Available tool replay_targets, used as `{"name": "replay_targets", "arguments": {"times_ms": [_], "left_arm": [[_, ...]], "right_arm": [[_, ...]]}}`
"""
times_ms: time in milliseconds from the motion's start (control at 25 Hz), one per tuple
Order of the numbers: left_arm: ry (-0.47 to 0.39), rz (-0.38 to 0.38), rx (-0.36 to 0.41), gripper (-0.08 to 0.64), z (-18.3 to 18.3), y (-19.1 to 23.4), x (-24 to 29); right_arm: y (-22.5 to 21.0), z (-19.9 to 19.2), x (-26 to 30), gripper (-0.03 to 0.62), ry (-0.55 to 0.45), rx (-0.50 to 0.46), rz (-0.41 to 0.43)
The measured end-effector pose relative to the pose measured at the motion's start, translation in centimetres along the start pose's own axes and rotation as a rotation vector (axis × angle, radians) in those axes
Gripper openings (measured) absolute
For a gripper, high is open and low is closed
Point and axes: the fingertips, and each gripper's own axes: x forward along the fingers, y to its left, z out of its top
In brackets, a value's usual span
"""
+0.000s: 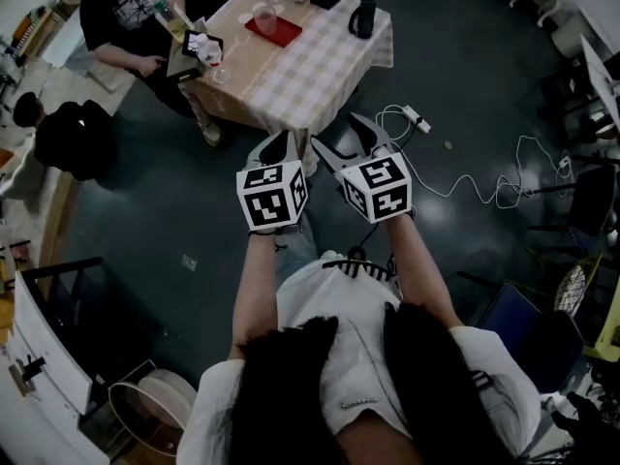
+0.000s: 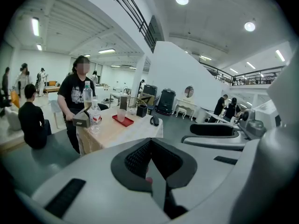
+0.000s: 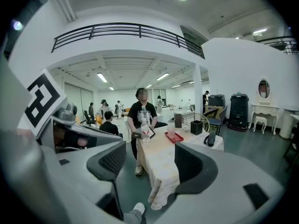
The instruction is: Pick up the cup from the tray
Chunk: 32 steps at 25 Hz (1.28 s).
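Observation:
A clear cup (image 1: pixel 263 17) stands on a red tray (image 1: pixel 281 35) on the checked tablecloth of a table (image 1: pixel 320 71) some way ahead of me. I hold both grippers side by side at chest height, short of the table's near corner. My left gripper (image 1: pixel 280 141) is shut with nothing in it; past its closed tips (image 2: pixel 150 153) I see the cup (image 2: pixel 121 115) and the tray (image 2: pixel 126 121) far off. My right gripper (image 1: pixel 336 134) is open and empty; between its spread jaws (image 3: pixel 152 160) the cup (image 3: pixel 171 131) and tray (image 3: pixel 174 138) show in the distance.
A person in a black T-shirt (image 1: pixel 121 13) stands at the table's far-left side beside a water bottle (image 3: pixel 144 129). A black holder (image 3: pixel 196 127) and a dark rounded object (image 1: pixel 362 17) sit on the table. A white cable with a power strip (image 1: pixel 417 119) lies on the floor to the right.

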Motion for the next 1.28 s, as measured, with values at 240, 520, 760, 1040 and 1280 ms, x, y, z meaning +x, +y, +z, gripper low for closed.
{"name": "replay_targets", "arguments": {"times_ms": [240, 520, 760, 1040, 1280], "left_arm": [[0.017, -0.008, -0.018, 0.006, 3.2, 3.7, 5.0], [0.006, 0.001, 0.009, 0.006, 8.1, 9.5, 10.5], [0.034, -0.07, 0.038, 0.006, 11.2, 12.8, 14.6], [0.051, -0.079, 0.052, 0.006, 12.9, 15.7, 17.4], [0.073, -0.096, 0.025, 0.006, 12.5, 16.7, 19.7]], "right_arm": [[-1.4, 3.1, 5.5, 0.314, -0.033, -0.04, 0.033], [-3.7, 6.3, 13.4, 0.325, -0.04, -0.008, -0.011], [-5.6, 9.0, 19.1, 0.378, -0.09, 0.018, -0.063], [-6.9, 10.0, 23.9, 0.385, -0.059, 0.009, -0.086], [-8.2, 10.1, 27.2, 0.385, -0.039, -0.018, -0.083]]}}
